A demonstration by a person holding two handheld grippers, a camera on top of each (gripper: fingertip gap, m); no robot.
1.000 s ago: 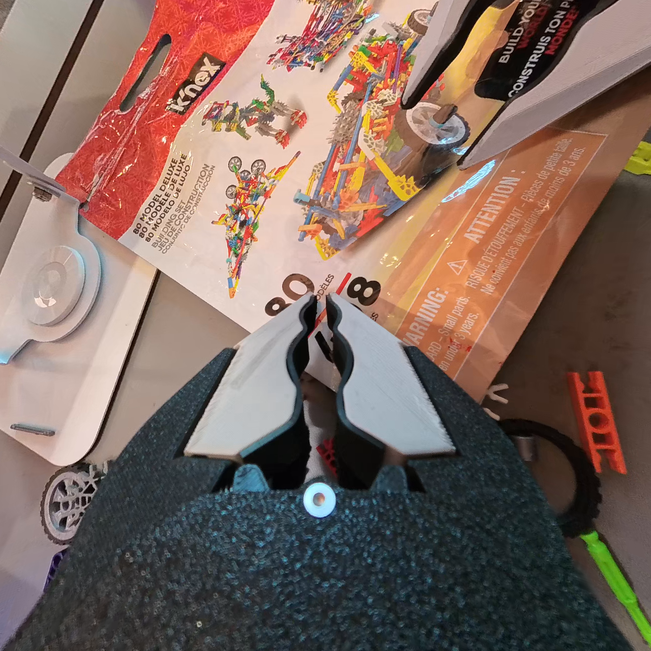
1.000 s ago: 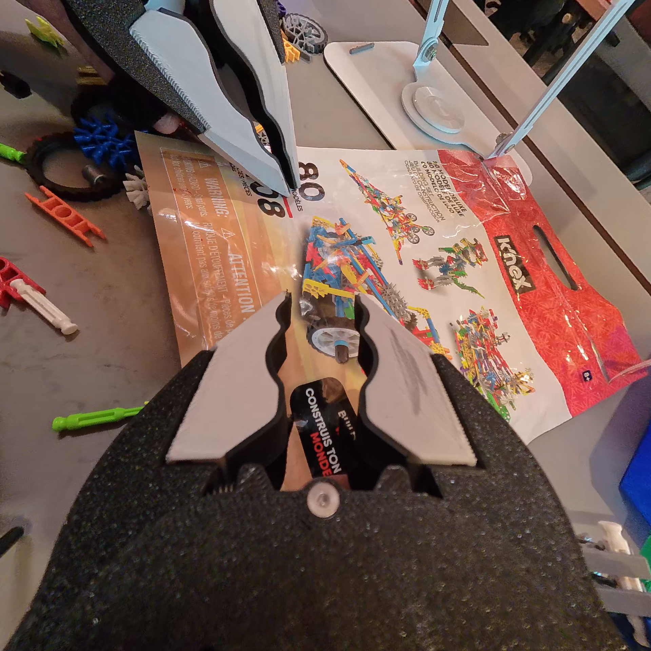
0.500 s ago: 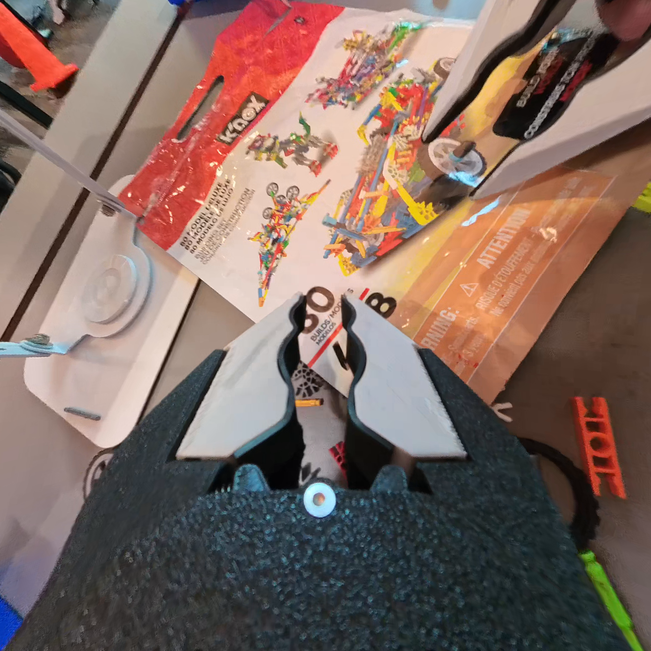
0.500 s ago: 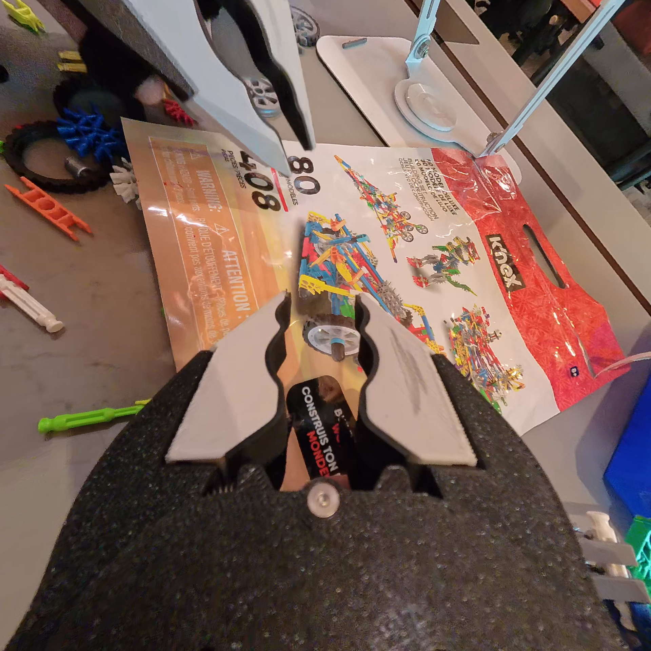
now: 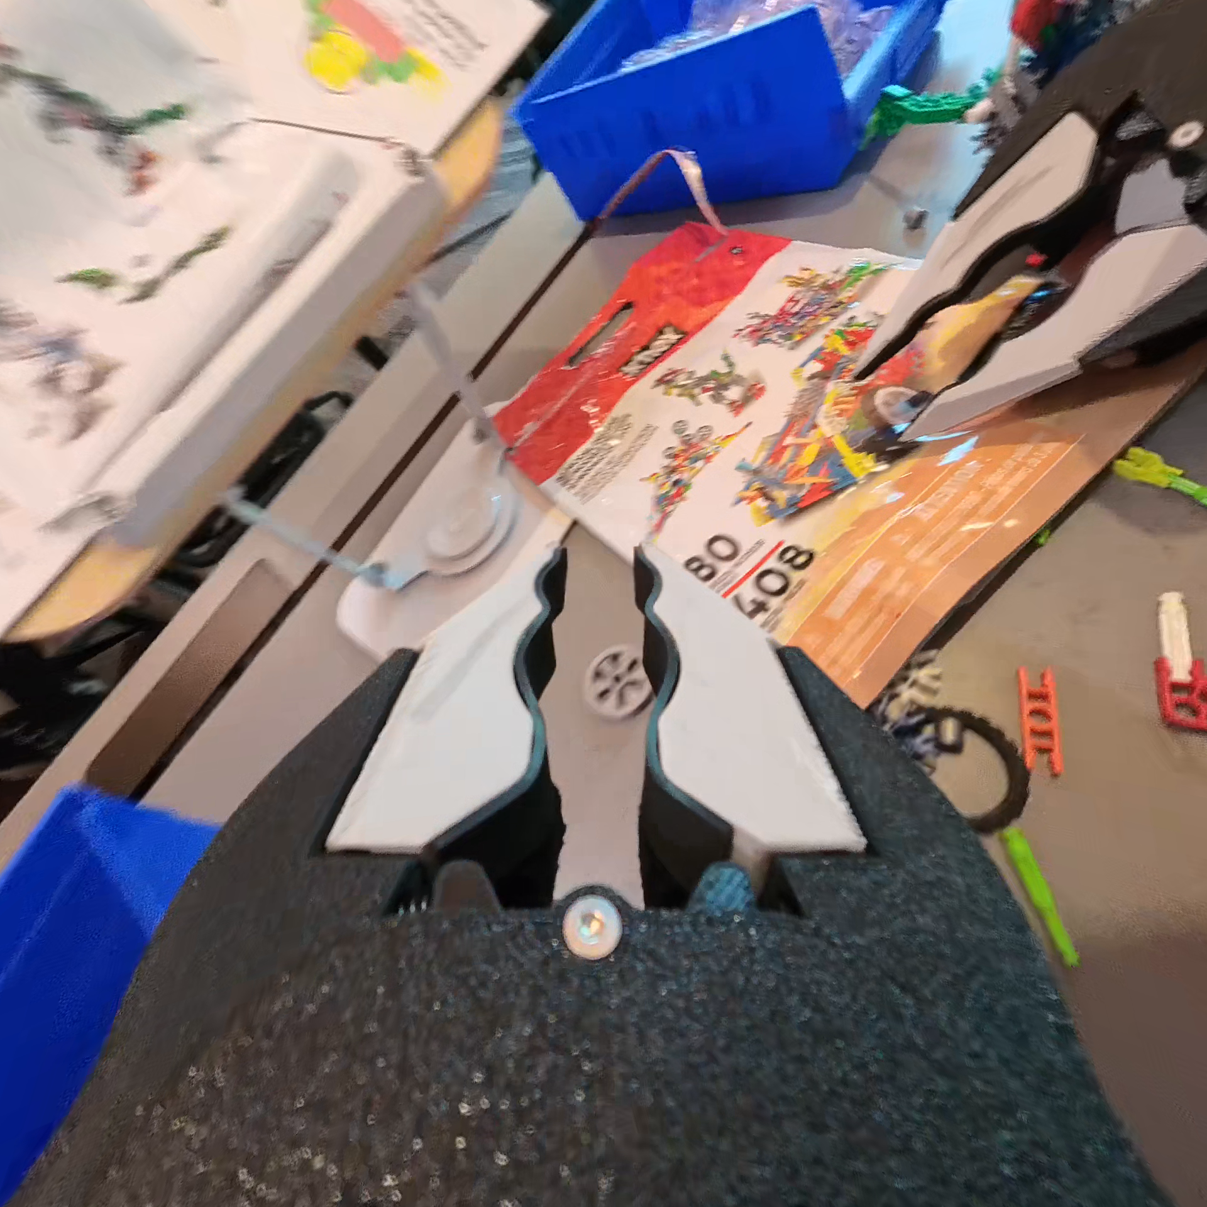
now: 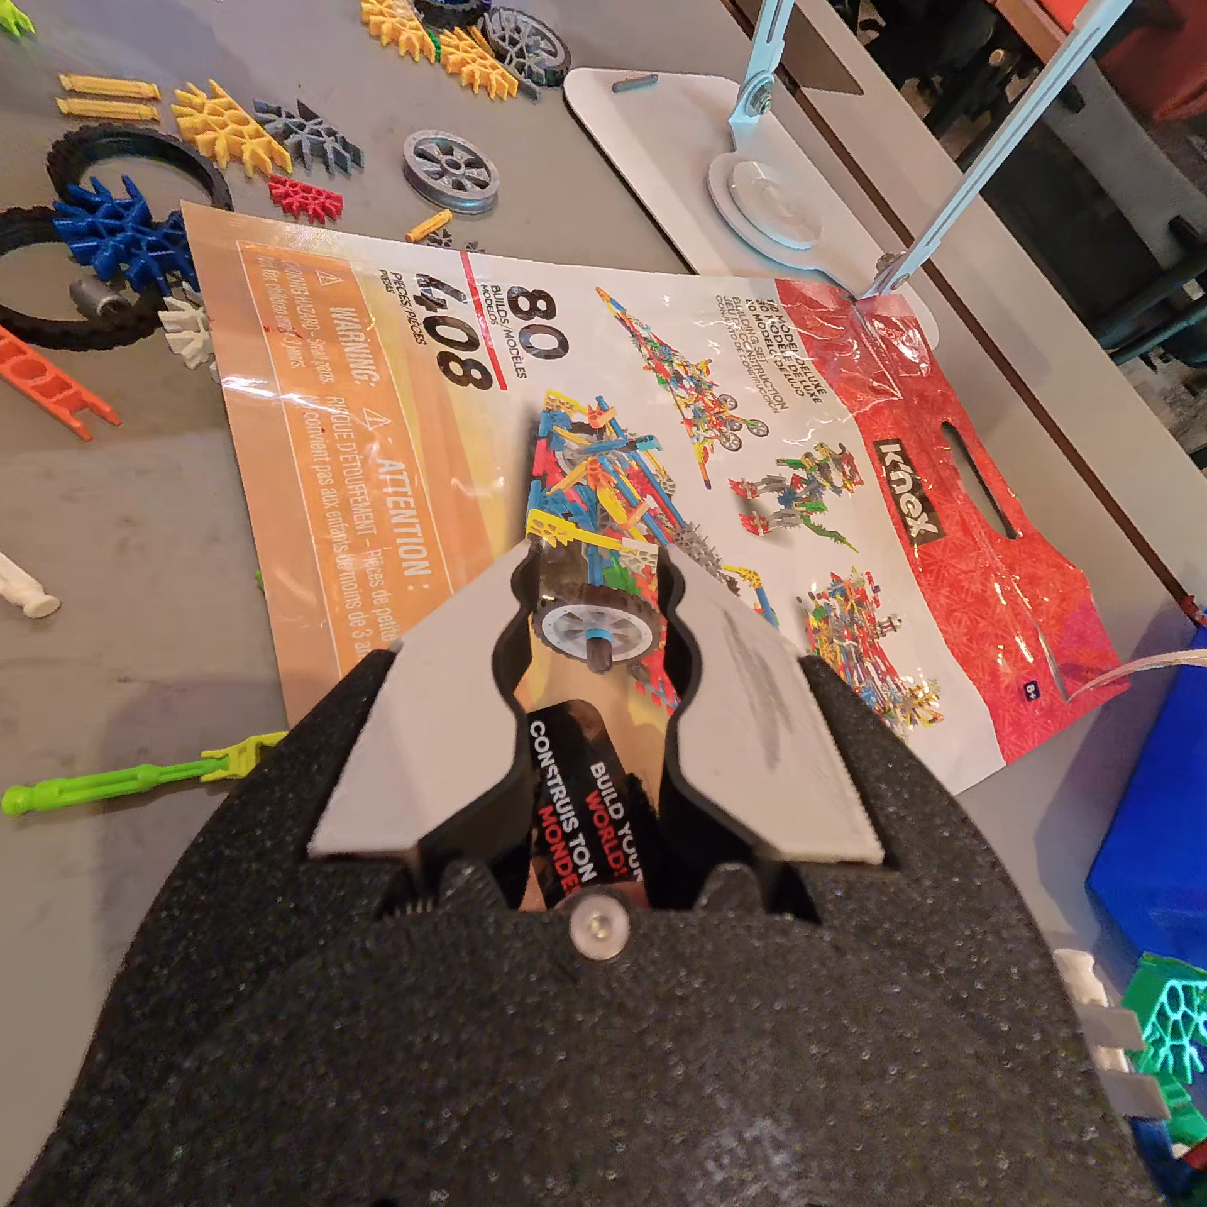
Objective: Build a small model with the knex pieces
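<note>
- My left tongs [image 5: 597, 562] hang spread above the surface [image 5: 1078, 653] with nothing between the fingers. This view is blurred, so I don't trust it for fine detail.
- Straight down through that gap I see a grey spoked wheel [image 5: 619, 686] lying flat on the surface, close beside the near corner of the printed plastic bag [image 5: 718, 405]. The tongs are well above it, not touching.
- The bag lies flat, red handle end towards the far edge. One red corner overlaps the white base plate [image 6: 653, 150] of a thin metal stand.
- My right tongs [image 6: 595, 552] are spread too, and sit low over the bag's picture of a wheeled model. Bag print shows between the fingers all the way back to the screw.
- From the left view, those fingertips look to be on the bag or just above it. I can't tell which, and I see no pinch on the film.
- My read: the glossy, crinkled film looks slippery and thin, so a flat press would hold it better than a pinch.
- Loose parts crowd the bag's orange end: a black tyre [image 6: 130, 150], a blue connector [image 6: 117, 235] and a white one touching the edge, and an orange ladder piece [image 6: 46, 385].
- A green rod [image 6: 117, 780] lies just beside my right tongs, and a blue bin [image 6: 1149, 836] is close on the other side.
</note>
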